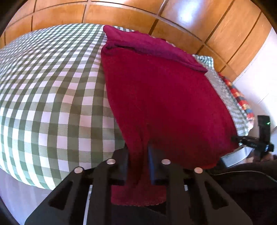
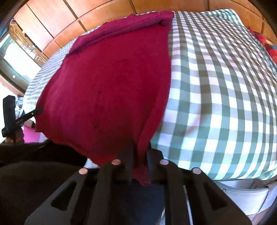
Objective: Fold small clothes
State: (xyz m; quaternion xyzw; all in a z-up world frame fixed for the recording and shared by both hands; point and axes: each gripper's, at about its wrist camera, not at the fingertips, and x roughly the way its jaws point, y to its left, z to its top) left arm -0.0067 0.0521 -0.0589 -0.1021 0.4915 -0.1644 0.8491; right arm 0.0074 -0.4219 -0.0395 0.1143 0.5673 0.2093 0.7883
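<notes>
The left gripper (image 1: 138,155) and right gripper (image 2: 139,155) are each pinching a near corner of the crimson knit garment (image 1: 161,97) lying on the green-checked bedcover (image 1: 52,83), so lifting both evenly should be keeping the fold square.

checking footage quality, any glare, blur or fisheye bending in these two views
Left wrist view: strong fisheye bulge bends the checked cloth, a glare patch sits on the wood panels, and the red garment is soft. Right wrist view: same bulge, a blown-out window at left, garment edges slightly smeared.
</notes>
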